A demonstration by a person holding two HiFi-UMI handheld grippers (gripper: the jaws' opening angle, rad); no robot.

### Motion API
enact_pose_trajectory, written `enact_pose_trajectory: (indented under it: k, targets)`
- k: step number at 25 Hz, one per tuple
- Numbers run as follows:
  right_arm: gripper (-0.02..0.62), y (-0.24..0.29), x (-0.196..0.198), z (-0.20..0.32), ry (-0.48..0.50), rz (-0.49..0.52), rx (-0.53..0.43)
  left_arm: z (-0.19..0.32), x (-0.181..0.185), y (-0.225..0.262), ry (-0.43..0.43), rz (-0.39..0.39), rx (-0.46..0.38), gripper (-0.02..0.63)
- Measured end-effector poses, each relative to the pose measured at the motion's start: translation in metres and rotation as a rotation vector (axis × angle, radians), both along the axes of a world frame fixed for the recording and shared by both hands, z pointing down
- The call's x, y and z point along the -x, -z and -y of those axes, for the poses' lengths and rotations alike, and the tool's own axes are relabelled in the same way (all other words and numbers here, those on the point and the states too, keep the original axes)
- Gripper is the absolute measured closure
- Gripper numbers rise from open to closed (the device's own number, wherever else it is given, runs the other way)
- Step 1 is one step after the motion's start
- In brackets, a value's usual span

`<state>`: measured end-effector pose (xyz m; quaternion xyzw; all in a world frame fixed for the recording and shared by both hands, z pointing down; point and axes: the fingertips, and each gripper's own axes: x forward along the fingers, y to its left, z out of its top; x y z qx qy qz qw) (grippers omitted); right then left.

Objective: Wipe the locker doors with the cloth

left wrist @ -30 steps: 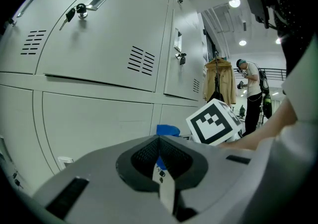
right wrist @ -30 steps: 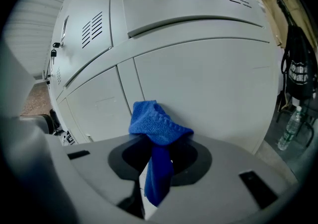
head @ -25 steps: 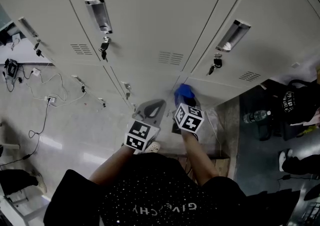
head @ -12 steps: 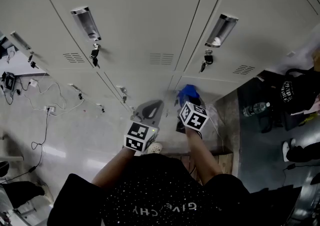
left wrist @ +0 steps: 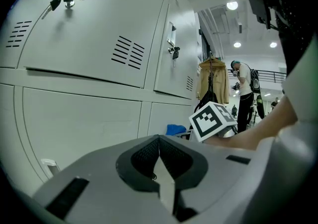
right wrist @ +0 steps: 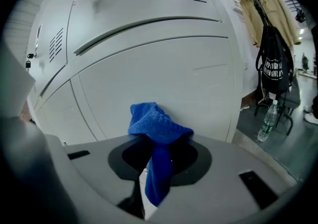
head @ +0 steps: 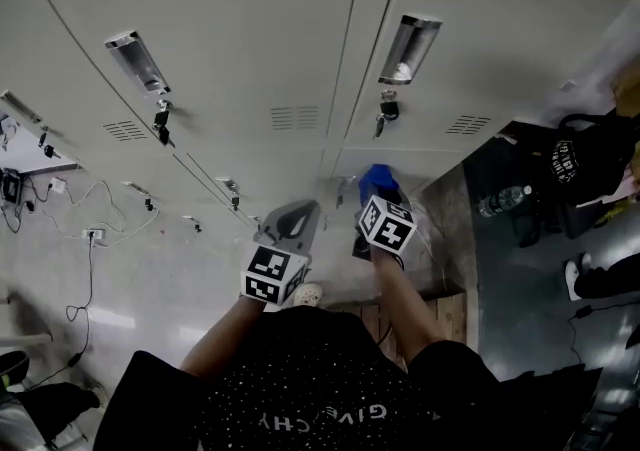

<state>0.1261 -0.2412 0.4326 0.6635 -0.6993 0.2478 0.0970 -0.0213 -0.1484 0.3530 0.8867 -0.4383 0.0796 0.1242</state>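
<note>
The right claw [right wrist: 158, 154] is clenched on a blue cloth [right wrist: 156, 123], whose bunched end is held close to the lower locker door [right wrist: 189, 86]; whether they touch cannot be made out. The left claw [left wrist: 159, 149], just beside it, is closed on nothing and faces the neighbouring lockers [left wrist: 79, 118]. Off to the right, a water bottle [right wrist: 268, 121] stands below a hanging black bag [right wrist: 273, 66].

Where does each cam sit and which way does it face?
Head view: head-mounted, steeply down the locker doors; arms, left tool, right tool show.
Left gripper view: on left tool, along shut empty jaws toward lower doors; right forearm shows.
Right gripper view: on right tool, facing a lower door; jaws pinch cloth.
Shared: cloth, all views.
</note>
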Motion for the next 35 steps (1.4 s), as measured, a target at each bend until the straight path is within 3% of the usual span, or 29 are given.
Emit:
enact_pose_trajectory:
  k: [17, 27, 35]
  targets:
    - [0.514, -0.005, -0.065, 0.005, -0.111, -0.025, 0.009, 0.002, -0.020, -0.009, -0.083, 0.036, 0.018, 0.597]
    - [0.514, -0.010, -0.117, 0.010, -0.225, -0.024, 0.027, 0.006, -0.031, -0.017, -0.126, 0.046, 0.042, 0.597]
    - [0.514, -0.012, -0.145, 0.011, -0.211, -0.057, 0.037, -0.006, -0.039, -0.021, -0.110, 0.039, 0.040, 0.597]
